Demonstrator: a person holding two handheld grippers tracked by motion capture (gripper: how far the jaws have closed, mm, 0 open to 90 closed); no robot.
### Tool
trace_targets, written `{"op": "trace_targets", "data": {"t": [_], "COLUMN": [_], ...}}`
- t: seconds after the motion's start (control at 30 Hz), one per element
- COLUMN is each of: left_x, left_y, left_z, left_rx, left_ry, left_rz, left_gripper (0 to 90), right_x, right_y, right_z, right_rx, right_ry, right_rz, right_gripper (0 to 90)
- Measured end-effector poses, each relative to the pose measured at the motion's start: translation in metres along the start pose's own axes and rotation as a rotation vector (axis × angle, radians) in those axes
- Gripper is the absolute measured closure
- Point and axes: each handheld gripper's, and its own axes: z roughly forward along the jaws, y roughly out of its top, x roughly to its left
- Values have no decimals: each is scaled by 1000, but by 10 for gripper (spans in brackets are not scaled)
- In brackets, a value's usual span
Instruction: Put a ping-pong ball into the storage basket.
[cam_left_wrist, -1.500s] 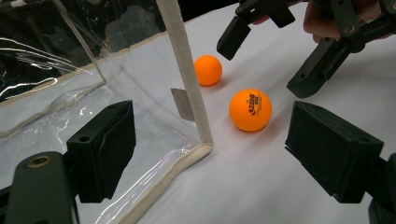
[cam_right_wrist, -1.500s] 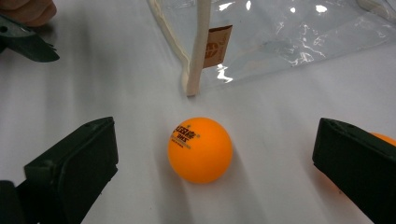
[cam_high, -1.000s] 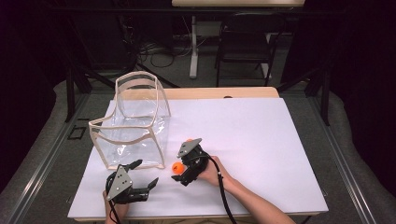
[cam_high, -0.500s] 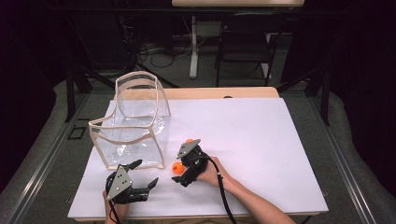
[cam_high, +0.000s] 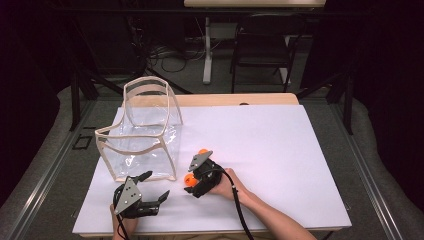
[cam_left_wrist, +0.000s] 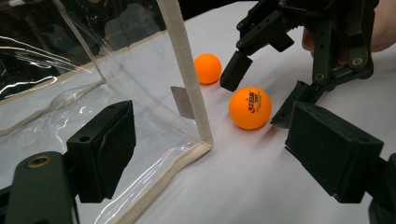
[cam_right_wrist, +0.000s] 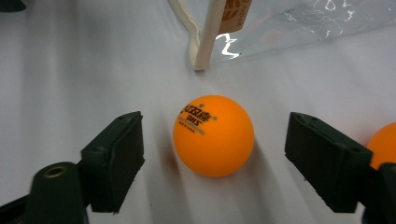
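tongs (cam_right_wrist: 212, 154) of the right hand have just been closing around orange ball (cam_right_wrist: 213, 135).

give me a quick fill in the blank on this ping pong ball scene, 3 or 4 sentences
1. The ball between the jaws of the right gripper is coloured ____.
2. The number of orange balls on the white table is ____.
3. The clear bag has trim coloured ____.
4. The jaws of the left gripper hold ____.

Missing words: orange; two; beige; nothing
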Motion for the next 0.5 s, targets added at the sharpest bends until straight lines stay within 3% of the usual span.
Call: {"op": "trace_targets", "data": {"t": [0.5], "left_x": [-1], "left_y": [0], "left_z": [0], "left_rx": [2], "left_ry": [-2], "left_rz": [3], "left_gripper": [158], "right_x": [1], "right_y": [0], "right_z": [0], "right_rx": [39], "right_ry": [-12], "right_rz": [-21], "right_gripper": [426]}}
